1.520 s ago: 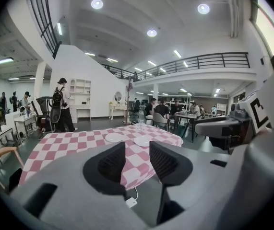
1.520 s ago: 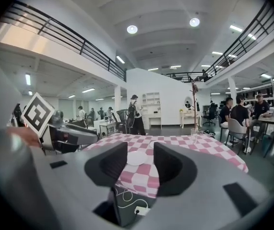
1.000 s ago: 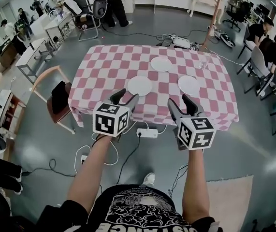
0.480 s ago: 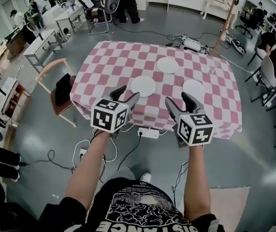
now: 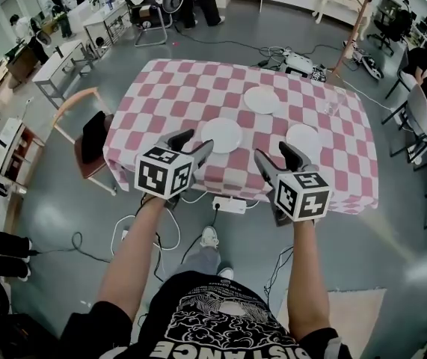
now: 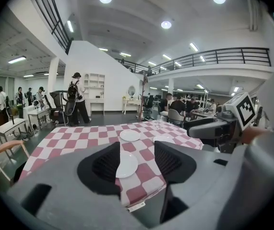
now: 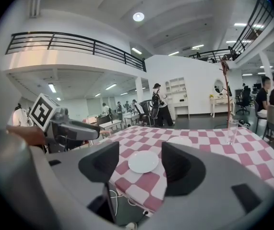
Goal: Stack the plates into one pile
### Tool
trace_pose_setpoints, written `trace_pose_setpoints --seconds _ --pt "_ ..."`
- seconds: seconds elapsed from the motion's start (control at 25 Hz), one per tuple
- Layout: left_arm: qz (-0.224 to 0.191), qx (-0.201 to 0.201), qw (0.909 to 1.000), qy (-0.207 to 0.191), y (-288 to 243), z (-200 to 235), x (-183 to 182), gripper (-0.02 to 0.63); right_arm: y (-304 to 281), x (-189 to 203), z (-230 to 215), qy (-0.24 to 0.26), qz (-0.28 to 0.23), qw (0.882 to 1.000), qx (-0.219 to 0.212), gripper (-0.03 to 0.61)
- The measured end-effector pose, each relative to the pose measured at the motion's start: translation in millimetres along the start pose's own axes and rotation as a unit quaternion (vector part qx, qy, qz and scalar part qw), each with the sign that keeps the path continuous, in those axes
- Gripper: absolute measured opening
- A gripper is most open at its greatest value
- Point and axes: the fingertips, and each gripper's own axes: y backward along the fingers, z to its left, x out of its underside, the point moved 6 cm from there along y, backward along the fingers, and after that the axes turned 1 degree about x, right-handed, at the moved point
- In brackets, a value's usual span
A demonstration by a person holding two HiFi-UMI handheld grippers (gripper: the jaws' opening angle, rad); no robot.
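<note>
Three white plates, unstacked, all apart on the pink-checked table [image 5: 161,99]. Near-left plate [image 5: 221,134] sits at frame centre, near-right plate [image 5: 303,137] to its right, far plate [image 5: 262,99] above and between them.

Left gripper [image 5: 193,142]: jaws spread wide, nothing in them, at the table's near edge just lower left of the near-left plate. Its own view shows that plate beyond the gap, no contact.

Right gripper [image 5: 275,155]: same, spread and empty, lower left of the near-right plate.

Glass [image 7: 231,130] stands upright near the table's right side. Chair [image 5: 86,137] is left of the table. Power strip [image 5: 229,205] lies on the floor below the near edge.
</note>
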Motion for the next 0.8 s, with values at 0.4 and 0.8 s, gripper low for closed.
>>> trace_pose_setpoints --seconds 0.4,0.8 --pt "0.050 0.025 0.9970 0.054 -67 61 13 0.233 -77 10 -28 -0.040 0.052 0.998 -0.018 0.285" --pt "0.137 0.062 0.9793 0.136 -120 105 45 0.233 -139 31 -51 -0.082 0.117 0.989 -0.034 0.285"
